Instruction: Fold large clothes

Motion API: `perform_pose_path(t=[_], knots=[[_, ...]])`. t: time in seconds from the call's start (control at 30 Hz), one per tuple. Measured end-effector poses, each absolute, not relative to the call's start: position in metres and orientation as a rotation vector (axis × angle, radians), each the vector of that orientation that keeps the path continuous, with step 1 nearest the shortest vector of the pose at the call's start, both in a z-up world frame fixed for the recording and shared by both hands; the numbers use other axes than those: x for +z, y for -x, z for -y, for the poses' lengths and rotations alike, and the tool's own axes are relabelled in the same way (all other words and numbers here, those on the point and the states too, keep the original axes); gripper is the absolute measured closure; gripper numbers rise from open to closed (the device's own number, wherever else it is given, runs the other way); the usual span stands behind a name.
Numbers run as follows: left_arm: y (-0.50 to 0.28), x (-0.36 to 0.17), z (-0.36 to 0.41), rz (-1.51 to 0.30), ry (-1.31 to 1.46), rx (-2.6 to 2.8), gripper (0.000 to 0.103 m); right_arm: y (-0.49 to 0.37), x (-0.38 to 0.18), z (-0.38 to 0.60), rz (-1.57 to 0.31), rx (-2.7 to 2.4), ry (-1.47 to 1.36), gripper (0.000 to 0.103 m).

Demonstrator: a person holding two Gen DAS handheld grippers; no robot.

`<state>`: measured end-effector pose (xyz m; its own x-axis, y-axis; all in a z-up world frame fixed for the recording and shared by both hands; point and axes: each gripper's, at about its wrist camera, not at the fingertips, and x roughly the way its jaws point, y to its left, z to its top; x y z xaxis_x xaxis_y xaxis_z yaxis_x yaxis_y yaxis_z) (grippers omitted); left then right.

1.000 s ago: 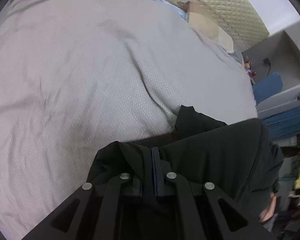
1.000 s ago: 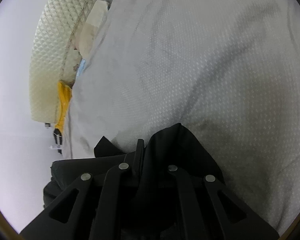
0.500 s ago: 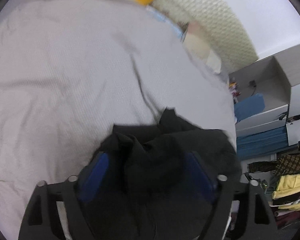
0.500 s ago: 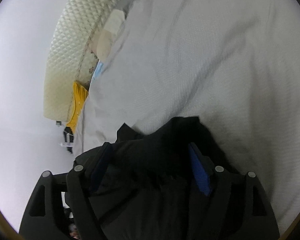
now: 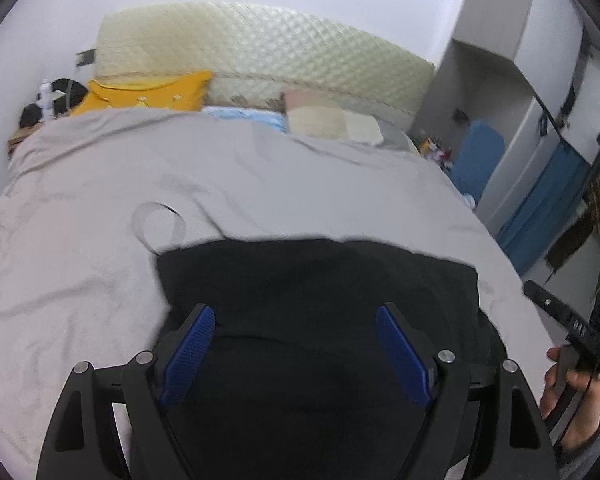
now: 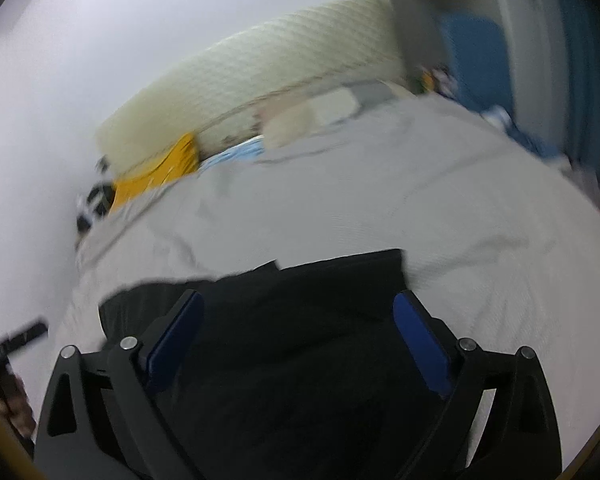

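Note:
A black garment (image 5: pixel 320 280) lies folded in a flat block on the grey bed cover (image 5: pixel 100 208). My left gripper (image 5: pixel 296 312) hovers above its near part, open, blue pads (image 5: pixel 188 352) wide apart and clear of the cloth. In the right wrist view the same black garment (image 6: pixel 300 360) lies below my right gripper (image 6: pixel 298 298), whose jaws are opening, with nothing pressed between the pads (image 6: pixel 424 348). A hand (image 5: pixel 572 392) holding the right gripper's handle shows at the left wrist view's right edge. That right wrist view is blurred.
A quilted cream headboard (image 5: pixel 260 52) stands at the far end of the bed, with a yellow pillow (image 5: pixel 148 96) and folded beige cloths (image 5: pixel 332 120) before it. A grey wardrobe with blue fabric (image 5: pixel 540 208) and hanging clothes stands at the right.
Both grippers were shut on the black garment; they have opened, let it go, and risen and tipped up. The garment now lies flat on the bed.

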<state>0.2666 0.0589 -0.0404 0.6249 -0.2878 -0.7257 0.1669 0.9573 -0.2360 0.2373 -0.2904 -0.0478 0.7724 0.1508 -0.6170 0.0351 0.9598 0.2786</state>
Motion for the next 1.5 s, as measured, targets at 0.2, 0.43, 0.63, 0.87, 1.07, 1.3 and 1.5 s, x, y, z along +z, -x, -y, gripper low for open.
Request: perform_pose_path(t=[0.2,0.43,0.63,0.87,1.07,1.3,1.5], knots=[[-0.278,-0.091,-0.015,-0.884,0.05,-0.241,0.02,-0.249,-0.11,0.246,-0.736,0.093,-0.1,0.006],[-0.294,-0.112,-0.001,-0.857,0.01,-0.176,0.02,-0.27,-0.129,0.252,-0.716,0.098,-0.13,0.002],[-0.317,-0.121,0.011,-0.858,-0.043,-0.138,0.02,-0.293,-0.139,0.249,-0.743,0.111,-0.142,0.001],[-0.33,-0.138,0.01,-0.85,-0.03,-0.141,0.017,-0.31,-0.149,0.246,-0.757,0.115,-0.155,0.0],[-0.336,-0.151,0.013,-0.838,-0.045,-0.131,0.016,-0.319,-0.16,0.24,-0.759,0.136,-0.147,0.0],[-0.331,-0.156,0.014,-0.818,-0.044,-0.127,0.016,-0.314,-0.169,0.235,-0.707,0.131,-0.137,0.0],[-0.321,-0.15,0.009,-0.793,-0.04,-0.151,0.016,-0.304,-0.163,0.239,-0.717,0.153,-0.153,0.0]])
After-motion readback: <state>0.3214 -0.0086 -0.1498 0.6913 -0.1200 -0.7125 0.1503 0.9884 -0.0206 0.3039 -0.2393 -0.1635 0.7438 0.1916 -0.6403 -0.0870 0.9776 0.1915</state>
